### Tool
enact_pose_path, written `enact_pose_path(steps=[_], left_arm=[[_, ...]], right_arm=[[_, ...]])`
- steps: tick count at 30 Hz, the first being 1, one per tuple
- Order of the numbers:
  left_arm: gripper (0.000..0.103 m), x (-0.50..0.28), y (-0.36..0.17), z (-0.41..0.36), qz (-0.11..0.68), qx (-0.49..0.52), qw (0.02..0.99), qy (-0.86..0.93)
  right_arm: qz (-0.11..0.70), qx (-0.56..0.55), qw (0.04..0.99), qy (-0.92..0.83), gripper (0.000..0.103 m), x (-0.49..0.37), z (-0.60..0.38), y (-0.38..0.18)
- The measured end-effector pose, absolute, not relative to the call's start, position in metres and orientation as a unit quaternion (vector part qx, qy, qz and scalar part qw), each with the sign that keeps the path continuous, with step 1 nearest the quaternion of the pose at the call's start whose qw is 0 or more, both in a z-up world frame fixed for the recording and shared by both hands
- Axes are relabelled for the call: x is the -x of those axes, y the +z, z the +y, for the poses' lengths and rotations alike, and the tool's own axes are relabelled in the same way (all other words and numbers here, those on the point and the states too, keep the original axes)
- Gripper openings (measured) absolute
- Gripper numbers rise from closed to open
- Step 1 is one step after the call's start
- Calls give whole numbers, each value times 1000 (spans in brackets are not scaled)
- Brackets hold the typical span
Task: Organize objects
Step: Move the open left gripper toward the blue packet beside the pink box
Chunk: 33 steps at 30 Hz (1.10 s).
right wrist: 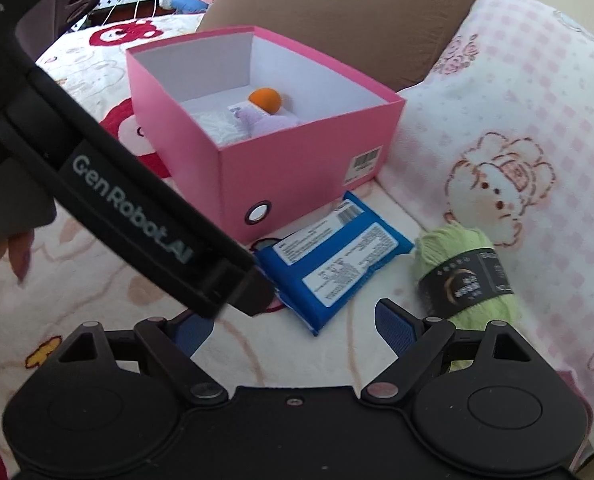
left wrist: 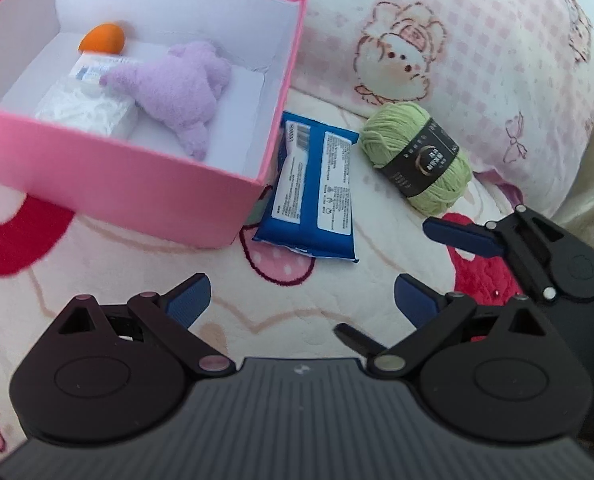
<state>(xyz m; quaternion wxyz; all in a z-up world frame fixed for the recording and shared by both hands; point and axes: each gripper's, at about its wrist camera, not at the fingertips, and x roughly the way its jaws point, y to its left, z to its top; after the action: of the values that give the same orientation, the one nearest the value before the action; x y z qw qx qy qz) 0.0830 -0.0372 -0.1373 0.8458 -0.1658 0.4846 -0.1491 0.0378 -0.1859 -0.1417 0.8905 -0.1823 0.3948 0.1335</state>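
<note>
I am in a home, on a bed: under me lies a fleecy cream blanket (left wrist: pixel 305 320) with red cartoon prints, beside a pink checked bunny-print pillow (left wrist: pixel 477 40) and a brown cushion (right wrist: pixel 337 12).

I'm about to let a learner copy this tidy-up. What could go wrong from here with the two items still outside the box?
1. The blue packet lies tight against the pink box; an open gripper closing on it may bump or shove the box.
2. The green yarn is soft and round on plush bedding; it may roll or squash out of the grip.
3. The left gripper and right gripper are close together and could collide.
</note>
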Motion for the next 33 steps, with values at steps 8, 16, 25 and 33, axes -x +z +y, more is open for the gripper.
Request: enact_pose_path(steps=[8, 16, 25, 33], left_arm=[[99, -90, -163, -30, 489, 227, 832, -134], [97, -93, -178, -37, 487, 192, 844, -115], [90, -96, -181, -39, 467, 202, 855, -103], [61, -95, -180, -39, 448, 192, 869, -86]], right_arm=[[420, 203, 875, 128, 90, -55, -188, -145], [440, 122, 884, 99, 85, -70, -207, -184], [437, 84, 892, 82, 85, -73, -223, -196], [407, 111, 901, 98, 64, -72, -213, -195]])
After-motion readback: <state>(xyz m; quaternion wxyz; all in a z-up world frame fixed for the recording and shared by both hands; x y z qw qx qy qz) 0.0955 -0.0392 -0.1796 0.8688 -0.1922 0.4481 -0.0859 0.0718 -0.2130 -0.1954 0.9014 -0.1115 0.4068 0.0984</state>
